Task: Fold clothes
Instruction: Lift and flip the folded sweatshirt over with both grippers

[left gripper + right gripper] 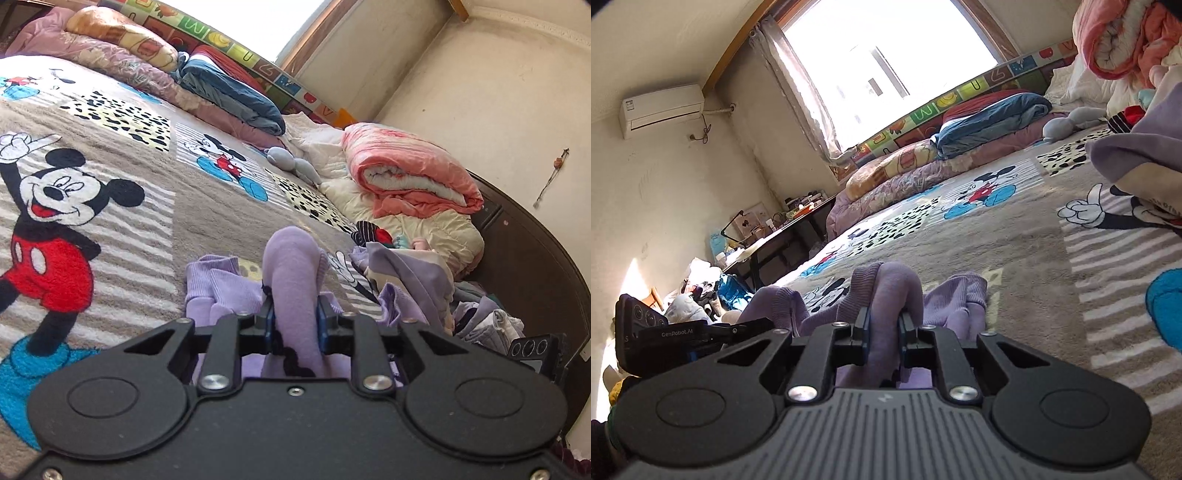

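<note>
Left tongs [295,314] pinching a bunched fold of the lilac garment [291,266]; right tongs [884,323] pinching another fold of it [886,291]. Garment lying on the cartoon-mouse blanket [129,221] covering the bed, ribbed cuffs spread just beyond both tongs. Heap of clothes [424,273] near the garment, farther along the blanket

Left gripper [295,314]: matte black housing showing two round raised discs, silver pivot pins and small screws, blue pads lining the black fingers [266,314]. Right gripper [882,325]: same black linkage, but a grey ribbed plate is sitting behind its fingers, carrying a small white mark. "GenRobot.AI" lettering is showing on the left unit, seen beside the ribbed plate.
</note>
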Demonstrator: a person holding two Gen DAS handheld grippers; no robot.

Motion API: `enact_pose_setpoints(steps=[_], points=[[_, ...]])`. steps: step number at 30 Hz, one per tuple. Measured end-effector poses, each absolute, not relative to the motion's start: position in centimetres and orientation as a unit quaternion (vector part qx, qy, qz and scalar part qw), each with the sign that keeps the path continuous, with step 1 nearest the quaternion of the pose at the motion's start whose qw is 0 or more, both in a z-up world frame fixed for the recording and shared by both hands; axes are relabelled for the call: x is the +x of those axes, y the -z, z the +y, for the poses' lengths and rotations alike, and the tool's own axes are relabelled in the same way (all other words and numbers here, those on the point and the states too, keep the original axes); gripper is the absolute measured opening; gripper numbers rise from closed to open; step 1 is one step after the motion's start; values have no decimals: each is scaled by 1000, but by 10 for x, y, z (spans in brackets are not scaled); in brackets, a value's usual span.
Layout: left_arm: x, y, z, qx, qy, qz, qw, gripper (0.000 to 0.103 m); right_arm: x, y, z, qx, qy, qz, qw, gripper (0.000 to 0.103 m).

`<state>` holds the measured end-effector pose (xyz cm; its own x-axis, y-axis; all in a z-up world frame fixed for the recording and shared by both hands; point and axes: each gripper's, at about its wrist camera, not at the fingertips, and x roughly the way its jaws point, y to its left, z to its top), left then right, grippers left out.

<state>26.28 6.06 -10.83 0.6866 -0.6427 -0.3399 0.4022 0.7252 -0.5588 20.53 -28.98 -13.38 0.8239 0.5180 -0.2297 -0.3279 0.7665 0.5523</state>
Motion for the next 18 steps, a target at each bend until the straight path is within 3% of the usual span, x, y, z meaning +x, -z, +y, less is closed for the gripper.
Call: enact_pose_setpoints(steps=[18], points=[[352, 144, 67, -297, 283, 299, 862, 18, 303, 165, -301, 301, -202, 206, 909, 16]])
